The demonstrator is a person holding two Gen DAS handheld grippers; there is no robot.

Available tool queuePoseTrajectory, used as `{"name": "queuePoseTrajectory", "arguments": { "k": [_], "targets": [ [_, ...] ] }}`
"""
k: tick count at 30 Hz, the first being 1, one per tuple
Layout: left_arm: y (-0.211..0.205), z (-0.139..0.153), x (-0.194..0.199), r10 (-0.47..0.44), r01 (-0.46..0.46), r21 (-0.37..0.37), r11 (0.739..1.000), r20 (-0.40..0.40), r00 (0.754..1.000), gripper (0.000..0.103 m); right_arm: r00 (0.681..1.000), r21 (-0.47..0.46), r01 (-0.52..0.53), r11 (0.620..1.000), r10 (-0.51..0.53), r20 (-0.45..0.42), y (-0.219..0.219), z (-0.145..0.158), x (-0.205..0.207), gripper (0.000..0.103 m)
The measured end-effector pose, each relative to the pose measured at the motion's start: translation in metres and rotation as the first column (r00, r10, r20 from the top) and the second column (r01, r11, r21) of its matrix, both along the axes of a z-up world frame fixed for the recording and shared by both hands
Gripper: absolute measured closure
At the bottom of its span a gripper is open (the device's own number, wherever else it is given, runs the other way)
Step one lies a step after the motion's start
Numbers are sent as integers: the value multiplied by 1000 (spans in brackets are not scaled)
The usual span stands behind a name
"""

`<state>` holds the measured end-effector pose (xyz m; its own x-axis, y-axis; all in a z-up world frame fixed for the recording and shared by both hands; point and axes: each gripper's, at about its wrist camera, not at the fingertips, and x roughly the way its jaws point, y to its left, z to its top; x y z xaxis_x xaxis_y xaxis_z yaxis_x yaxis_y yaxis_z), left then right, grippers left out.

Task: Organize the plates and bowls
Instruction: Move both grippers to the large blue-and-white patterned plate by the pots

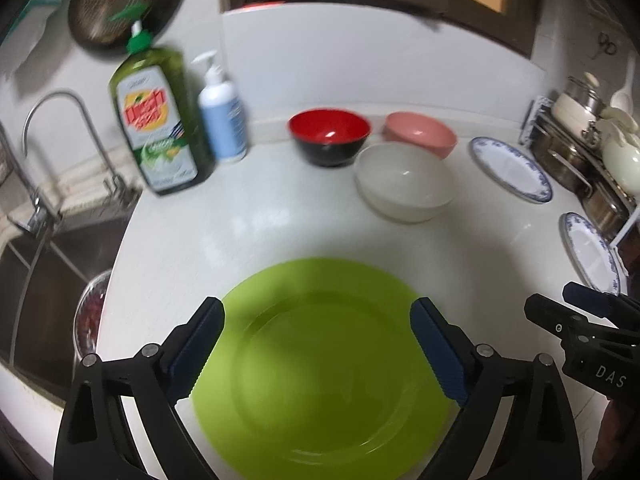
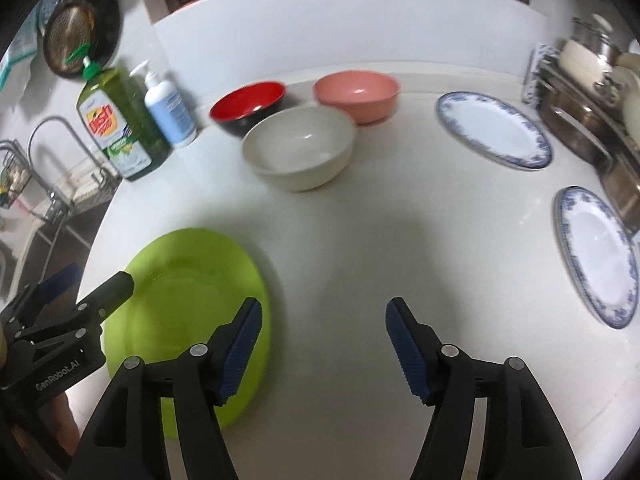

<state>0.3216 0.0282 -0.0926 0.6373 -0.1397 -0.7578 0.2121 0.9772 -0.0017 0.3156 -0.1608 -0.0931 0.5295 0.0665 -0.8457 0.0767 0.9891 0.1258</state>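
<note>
green plate [image 1: 324,364] flat, face-up | left gripper [image 1: 318,344] spread wide above

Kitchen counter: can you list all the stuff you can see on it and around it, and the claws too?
green plate: one, lime green, flat on the counter's near left, not held
white bowl: one, white, mid-counter
red bowl: one, red inside and black outside, behind the white bowl to the left
pink bowl: one, pink, behind the white bowl to the right
blue-rimmed plates: two, white with blue pattern, right side, one near, one far
dish soap bottle: one, green, beside the sink
pump bottle: one, white and blue, next to the soap
faucet: one, metal, over the sink
pots: several, metal, far right
left claw: open above the green plate
right claw: open, empty, over bare counter
</note>
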Motion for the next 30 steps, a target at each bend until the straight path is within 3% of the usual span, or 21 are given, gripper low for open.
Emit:
{"name": "queuePoseTrajectory", "arguments": {
  "k": [12, 30],
  "targets": [
    [-75, 28, -11, -147, 148, -2, 989, 91, 985, 4, 985, -32, 158, 987, -155, 79, -68, 27, -30, 34],
    [-187, 55, -27, -337, 342, -1, 940, 171, 926, 3, 922, -59, 359, 932, -344, 177, -173, 53, -77, 34]
  ]
}}
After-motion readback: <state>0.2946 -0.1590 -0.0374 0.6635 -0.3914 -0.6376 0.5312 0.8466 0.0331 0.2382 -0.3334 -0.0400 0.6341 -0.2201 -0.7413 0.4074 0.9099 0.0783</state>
